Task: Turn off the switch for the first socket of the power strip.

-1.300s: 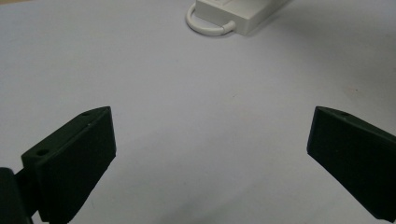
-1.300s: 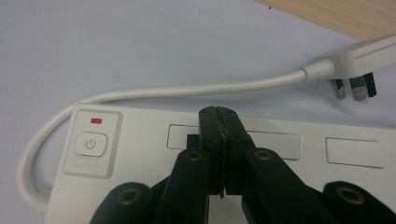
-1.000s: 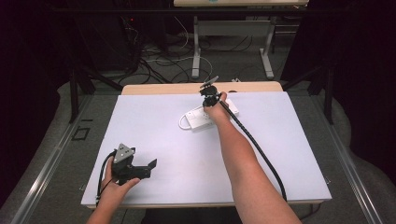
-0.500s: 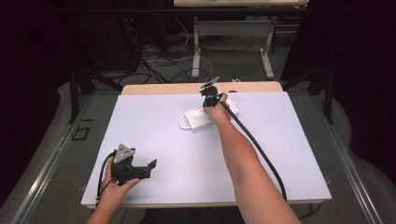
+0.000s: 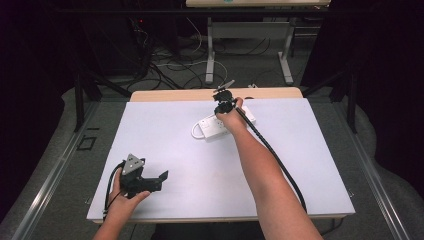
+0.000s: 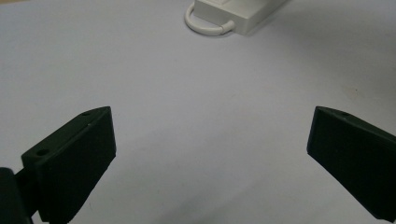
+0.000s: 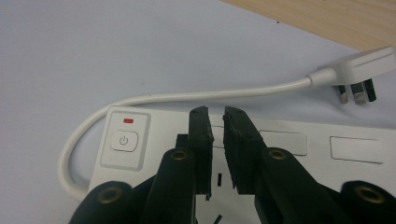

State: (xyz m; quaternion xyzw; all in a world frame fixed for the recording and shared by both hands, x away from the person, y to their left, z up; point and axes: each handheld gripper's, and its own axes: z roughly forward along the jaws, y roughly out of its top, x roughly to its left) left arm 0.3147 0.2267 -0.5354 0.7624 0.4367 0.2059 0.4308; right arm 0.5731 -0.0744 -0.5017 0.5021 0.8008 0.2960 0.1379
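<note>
Currently lying at table's [image 5: 165, 130] far centre: power strip [image 7: 299, 144], rigid, light, slippery plastic; best gripped across long edges. Right gripper [image 7: 215, 122] above it, nearly closed, empty. Left gripper [image 6: 210, 154] spread, idle.

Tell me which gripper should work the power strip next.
Right. The right gripper hangs directly over the power strip, jaws nearly closed above its sockets. The left gripper rests near the table's front edge, jaws wide open, well away.

No words or numbers can be read. The power strip [image 7: 299, 154] bears a power symbol on its switch button [image 7: 123, 140], just below what seems a small red indicator mark [image 7: 128, 121].
</note>
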